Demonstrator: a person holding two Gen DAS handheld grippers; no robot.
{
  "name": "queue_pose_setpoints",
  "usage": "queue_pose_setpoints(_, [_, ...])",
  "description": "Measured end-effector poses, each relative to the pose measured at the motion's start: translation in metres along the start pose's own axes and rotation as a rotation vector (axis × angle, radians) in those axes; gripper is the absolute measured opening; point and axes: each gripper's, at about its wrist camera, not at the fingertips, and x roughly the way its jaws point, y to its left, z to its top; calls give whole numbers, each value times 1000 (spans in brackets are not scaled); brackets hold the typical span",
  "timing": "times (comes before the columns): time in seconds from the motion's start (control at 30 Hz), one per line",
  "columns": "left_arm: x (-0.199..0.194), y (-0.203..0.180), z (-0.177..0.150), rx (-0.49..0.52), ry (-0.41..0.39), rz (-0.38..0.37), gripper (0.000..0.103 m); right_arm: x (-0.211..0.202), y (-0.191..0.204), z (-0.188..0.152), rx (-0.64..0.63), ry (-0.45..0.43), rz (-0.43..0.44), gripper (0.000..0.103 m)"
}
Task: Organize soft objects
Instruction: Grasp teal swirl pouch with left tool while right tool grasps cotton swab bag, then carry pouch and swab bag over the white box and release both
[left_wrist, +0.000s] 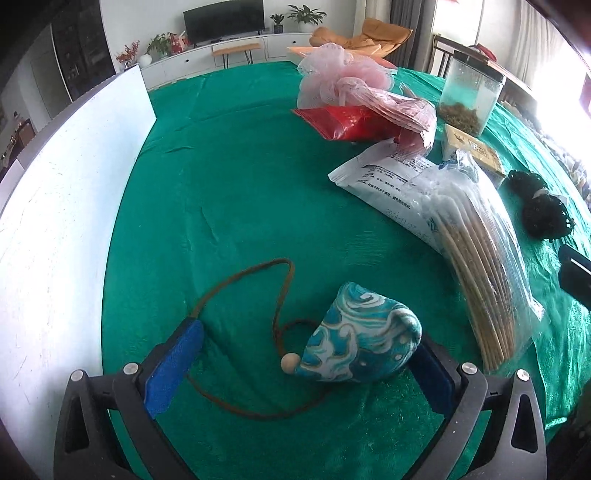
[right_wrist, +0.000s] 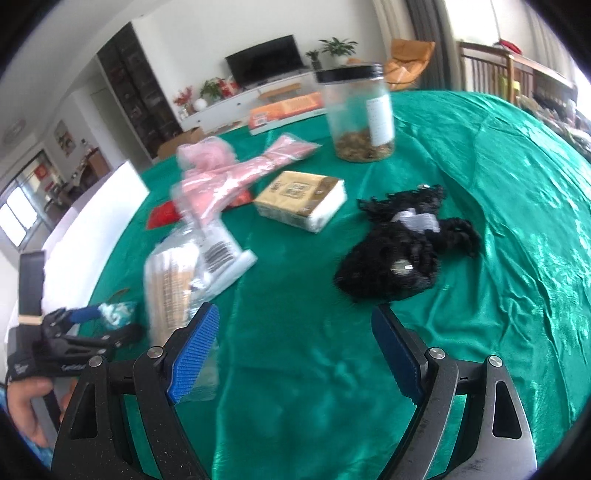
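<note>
A blue and white swirl-patterned fabric pouch (left_wrist: 360, 334) with a wooden bead (left_wrist: 289, 362) and a brown cord (left_wrist: 243, 284) lies on the green tablecloth (left_wrist: 240, 184). My left gripper (left_wrist: 306, 349) is open around it, the pouch resting against the right finger, the cord at the left finger. It also shows in the right wrist view (right_wrist: 110, 314). My right gripper (right_wrist: 291, 328) is open and empty above the cloth, just short of a black curly wig (right_wrist: 402, 247). A pink mesh bath puff (left_wrist: 332, 74) lies farther back.
A white box wall (left_wrist: 74, 184) stands at the left. A bag of wooden sticks (left_wrist: 476, 258), a white packet (left_wrist: 384, 177), a red packet (left_wrist: 347, 122), a tissue pack (right_wrist: 303, 201) and a clear jar (right_wrist: 358, 114) lie on the table.
</note>
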Motion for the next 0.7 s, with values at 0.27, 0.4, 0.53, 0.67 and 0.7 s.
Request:
queue_pose_setpoints(0.27, [-21,13,-9,-43,-94,-98,53,49,73,-1,-208,173,-22,84])
queue_pose_setpoints(0.4, [-26,25,-12,-96,-121,-160,52,58,84,-3,-268,205,-60,39])
queue_pose_setpoints(0.53, [-49,31,-13,-137,-188,-228,52,26,70,-2,-178,145,-72,35])
queue_pose_setpoints(0.67, [-80,35,-10,-173,-254,-297,52,-7,58,6,-110,72,-71,33])
queue_pose_setpoints(0.7, [-91,38,-8,-187,-278,-315,52,-14,60,10,-105,54,-62,33])
